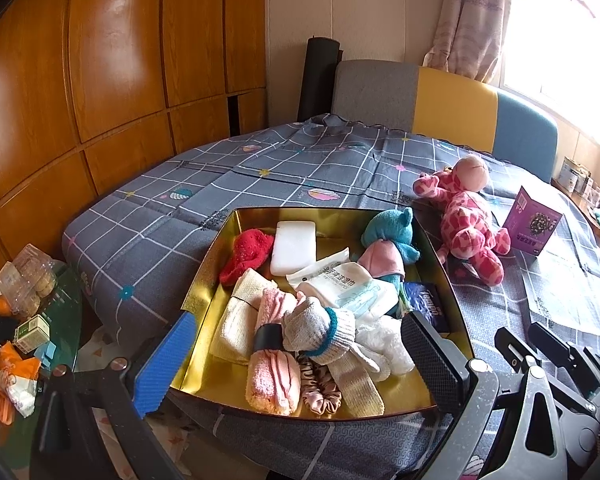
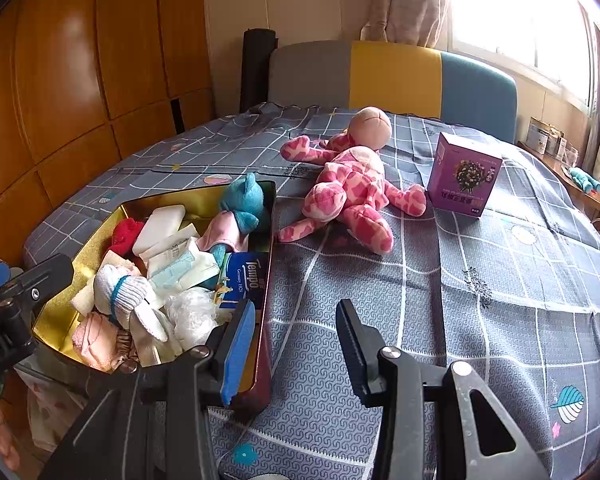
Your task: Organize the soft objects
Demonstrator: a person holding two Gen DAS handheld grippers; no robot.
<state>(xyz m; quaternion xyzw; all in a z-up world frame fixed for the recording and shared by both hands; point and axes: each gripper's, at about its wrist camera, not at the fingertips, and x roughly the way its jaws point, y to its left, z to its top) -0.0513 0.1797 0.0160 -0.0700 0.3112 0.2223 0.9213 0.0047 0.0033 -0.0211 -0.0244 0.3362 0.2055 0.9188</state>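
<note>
Gold tin box (image 1: 204, 280) sits on the bed (image 1: 260, 168) at its near edge, packed with soft items: red knit piece (image 1: 247, 252), white sponge (image 1: 293, 247), blue plush (image 1: 390, 232), pink towel roll (image 1: 274, 380), grey glove (image 1: 320, 328), satin scrunchie (image 1: 320, 392), Tempo tissue pack (image 2: 246, 276). Pink spotted plush (image 2: 356, 188) lies on the bed right of the box, just outside it. Purple carton (image 2: 464, 174) stands right of that plush. Left claw (image 1: 300, 356) released, spread across the box's near end, holding nothing. Right claw (image 2: 296, 344) released, empty, over the bed beside the box's right wall.
</note>
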